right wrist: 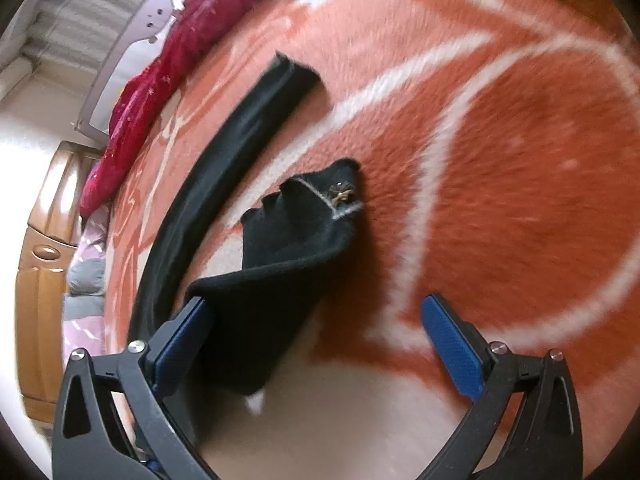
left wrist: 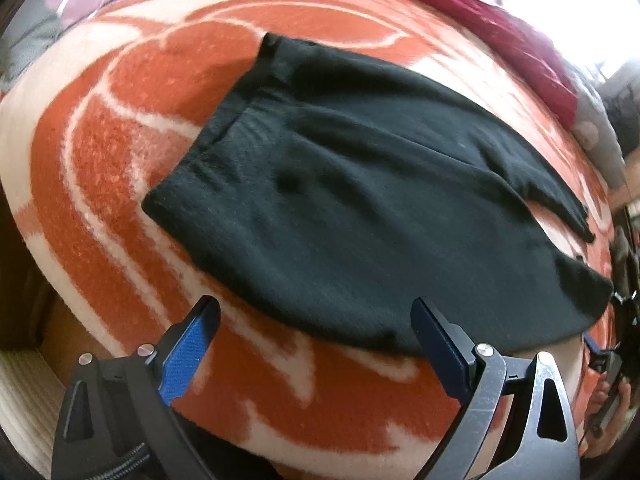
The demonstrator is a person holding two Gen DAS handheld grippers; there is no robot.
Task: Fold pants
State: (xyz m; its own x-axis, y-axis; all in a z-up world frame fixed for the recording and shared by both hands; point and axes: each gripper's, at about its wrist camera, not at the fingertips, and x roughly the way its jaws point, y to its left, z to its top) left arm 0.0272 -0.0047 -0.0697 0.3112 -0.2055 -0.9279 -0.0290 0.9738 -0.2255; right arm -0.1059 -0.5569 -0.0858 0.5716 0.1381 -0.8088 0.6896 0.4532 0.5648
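While both the left gripper [left wrist: 316,334] and right gripper [right wrist: 316,322] stand apart, each should close on the near edge of the black knit pants [left wrist: 360,200] just ahead before folding evenly.

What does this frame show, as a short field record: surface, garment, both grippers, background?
surface: orange and cream patterned blanket
garment: black pants, lying partly folded on the blanket
left gripper: open, at the near edge of the pants, holding nothing
right gripper: open, black cloth against its left finger, not clamped
background: crimson cloth along the far blanket edge
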